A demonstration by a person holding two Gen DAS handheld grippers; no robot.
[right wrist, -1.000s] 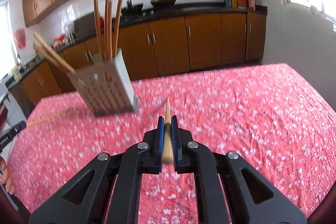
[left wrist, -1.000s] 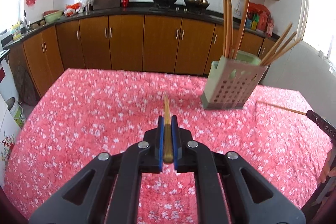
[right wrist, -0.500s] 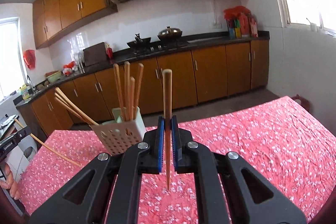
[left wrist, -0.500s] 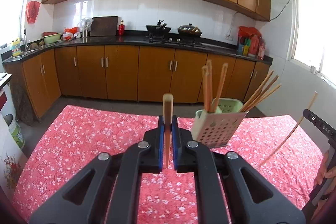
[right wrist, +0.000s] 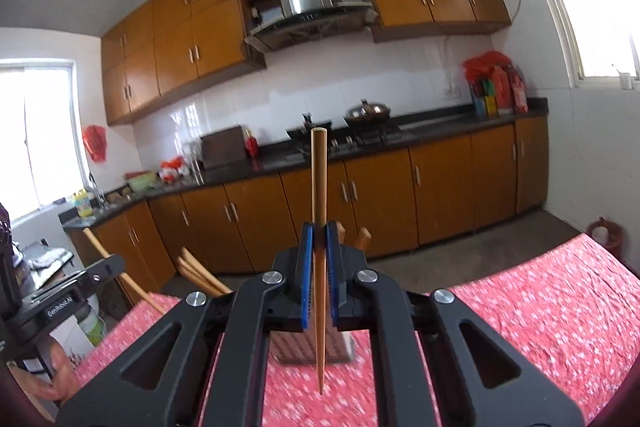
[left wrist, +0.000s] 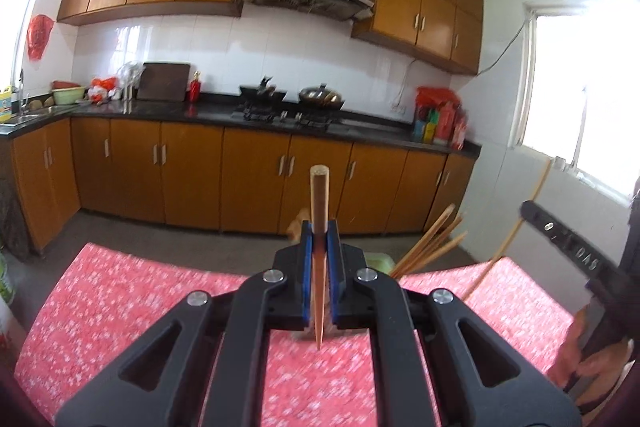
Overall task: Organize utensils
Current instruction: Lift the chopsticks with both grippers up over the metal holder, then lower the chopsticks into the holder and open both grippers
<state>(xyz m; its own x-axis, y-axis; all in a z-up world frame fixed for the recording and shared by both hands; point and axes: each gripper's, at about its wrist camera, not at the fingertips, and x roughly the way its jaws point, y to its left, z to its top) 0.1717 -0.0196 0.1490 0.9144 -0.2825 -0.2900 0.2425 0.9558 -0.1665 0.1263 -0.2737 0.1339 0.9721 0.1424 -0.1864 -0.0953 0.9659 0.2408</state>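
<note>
Chopstick (left wrist: pixel 319 227) clamped upright between closed blue pads of left tool (left wrist: pixel 319 247), thick end up, thin tip down, raised above red floral tabletop (left wrist: pixel 120 299). Second chopstick (right wrist: pixel 319 227) clamped same way in right tool (right wrist: pixel 319 251), pads shut on it. Perforated utensil holder (right wrist: pixel 344 347) seen standing on tabletop just behind right tool, mostly hidden; more chopsticks (right wrist: pixel 200 275) sticking out of it, leaning left. Kitchen cabinets (left wrist: pixel 192 167) far behind.
</note>
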